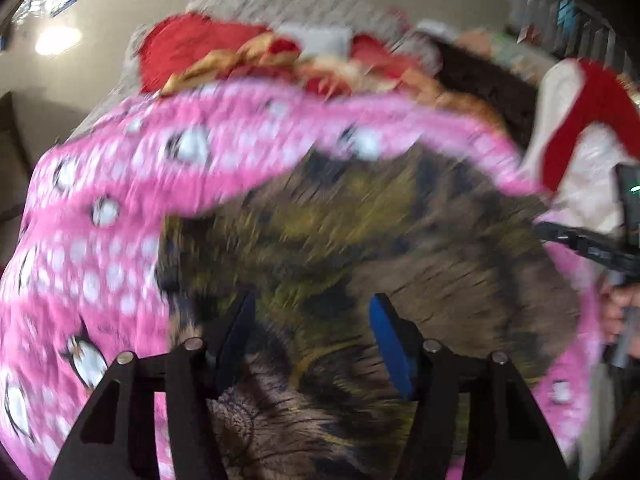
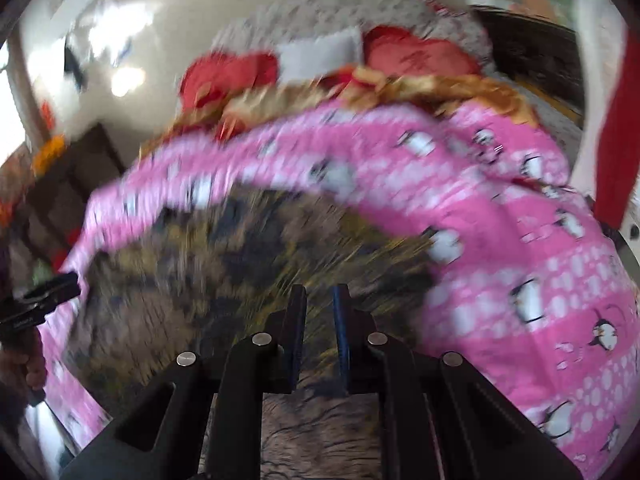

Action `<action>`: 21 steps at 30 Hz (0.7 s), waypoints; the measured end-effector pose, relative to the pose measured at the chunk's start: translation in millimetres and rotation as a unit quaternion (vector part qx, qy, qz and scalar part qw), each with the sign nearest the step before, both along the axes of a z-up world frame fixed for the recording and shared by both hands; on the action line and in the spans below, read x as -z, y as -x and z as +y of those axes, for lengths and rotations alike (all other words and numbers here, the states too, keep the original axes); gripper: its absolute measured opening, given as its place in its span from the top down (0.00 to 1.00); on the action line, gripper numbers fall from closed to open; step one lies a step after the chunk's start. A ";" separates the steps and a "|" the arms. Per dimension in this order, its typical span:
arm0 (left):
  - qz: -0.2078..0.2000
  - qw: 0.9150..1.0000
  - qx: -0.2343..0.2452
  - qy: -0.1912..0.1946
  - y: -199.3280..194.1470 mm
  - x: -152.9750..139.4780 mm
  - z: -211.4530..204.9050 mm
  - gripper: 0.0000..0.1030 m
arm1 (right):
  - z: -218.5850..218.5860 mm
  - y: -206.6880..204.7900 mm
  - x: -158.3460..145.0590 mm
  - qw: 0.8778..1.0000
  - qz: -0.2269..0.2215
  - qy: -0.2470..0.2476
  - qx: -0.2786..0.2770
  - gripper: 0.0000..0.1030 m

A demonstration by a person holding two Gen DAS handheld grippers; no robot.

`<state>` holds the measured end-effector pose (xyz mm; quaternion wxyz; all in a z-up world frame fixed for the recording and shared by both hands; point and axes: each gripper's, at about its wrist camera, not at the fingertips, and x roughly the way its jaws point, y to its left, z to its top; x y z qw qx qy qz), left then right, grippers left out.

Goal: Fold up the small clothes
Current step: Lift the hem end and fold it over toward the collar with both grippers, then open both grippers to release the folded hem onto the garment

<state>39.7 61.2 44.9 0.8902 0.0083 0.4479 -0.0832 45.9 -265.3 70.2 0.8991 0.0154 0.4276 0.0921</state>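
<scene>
**Brown patterned garment spread on a pink bed cover, both tongs free above it**

A small brown and mustard-yellow patterned garment (image 1: 340, 240) fills the centre of both blurred frames. It lies flat on a pink penguin-print bed cover (image 1: 80, 240), probably spread out so its edges can be reached for folding.

The left tongs (image 1: 312, 340), at the bottom centre of the left wrist view, stand spread with blue pads, nothing between them. The right tongs (image 2: 320, 332), at the bottom centre of the right wrist view, stand only narrowly apart and also pinch nothing. Both seem poised over the garment's near side, likely ready to take hold of it.

The left view alone shows the other gripper's black body and a hand (image 1: 618, 312) at the right edge. The right view alone shows the cover's wide right side, and more clearly the red cushions (image 2: 420, 56) and grey headboard (image 2: 312, 16) in the upper centre.
</scene>
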 end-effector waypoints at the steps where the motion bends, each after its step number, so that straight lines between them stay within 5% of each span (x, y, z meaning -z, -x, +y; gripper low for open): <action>1: 0.017 1.000 -0.012 -0.015 -3.5 13.3 1.0 0.42 | 8.6 -5.3 14.6 0.999 0.021 0.027 -0.003 0.77; 3: 0.004 1.000 -0.012 -0.011 -2.4 20.6 2.4 0.41 | 12.6 -15.2 44.5 0.996 0.061 0.061 0.003 0.74; 10: 0.081 0.994 -0.062 0.036 -49.7 6.4 9.2 0.41 | 3.2 -35.9 35.4 0.997 0.045 0.060 0.029 0.74; 16: 0.042 0.992 -0.111 0.048 -106.1 -0.9 27.6 0.41 | -22.3 -81.3 17.3 0.997 0.003 -0.007 0.075 0.74; 21: 0.009 0.976 -0.206 0.078 -128.7 -21.7 71.1 0.41 | -40.3 -106.4 3.1 0.994 -0.027 -0.025 0.098 0.73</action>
